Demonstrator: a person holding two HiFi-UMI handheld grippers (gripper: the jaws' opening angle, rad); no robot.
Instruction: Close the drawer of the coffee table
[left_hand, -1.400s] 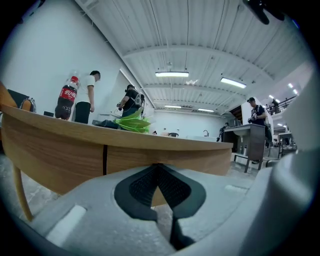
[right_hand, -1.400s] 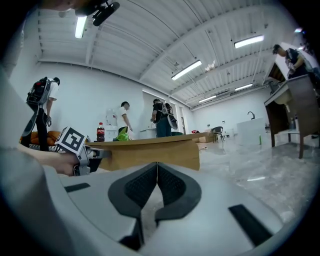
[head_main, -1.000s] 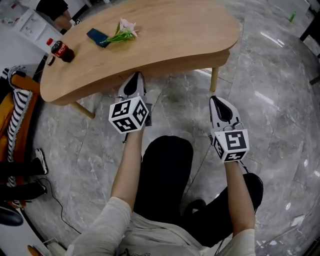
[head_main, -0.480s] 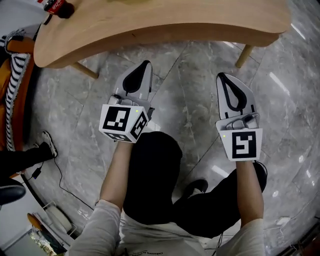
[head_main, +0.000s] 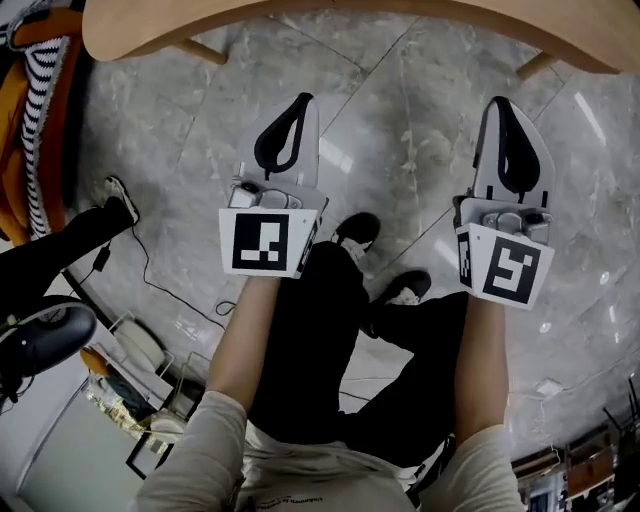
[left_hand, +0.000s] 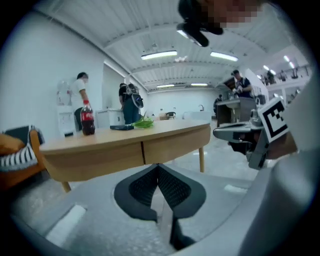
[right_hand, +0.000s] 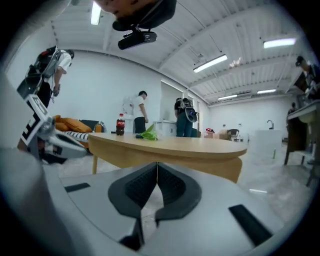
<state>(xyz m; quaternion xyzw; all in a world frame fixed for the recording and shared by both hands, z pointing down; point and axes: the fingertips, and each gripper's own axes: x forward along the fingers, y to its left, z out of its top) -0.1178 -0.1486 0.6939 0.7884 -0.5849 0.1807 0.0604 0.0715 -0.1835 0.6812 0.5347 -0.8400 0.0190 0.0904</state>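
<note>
The low, curved, light-wood bench (head_main: 300, 18) is in front of both tools. Neither tool touches it. The left tool (head_main: 303, 100) has its two grey jaws pressed together with nothing between them. The right tool (head_main: 501, 102) is the same, with its jaws together and nothing held.

In the left gripper view, the bench's long front side runs left to right, across the way the tool points. A thin dark line (left_hand: 143, 152) in that side marks the drawer's edge. It sits straight ahead, just above the jaw tips. I cannot tell which side of it is the drawer. The wood on both sides looks flat and even, so I think the drawer is already pushed in. The left tool is lined up best with it.
</note>
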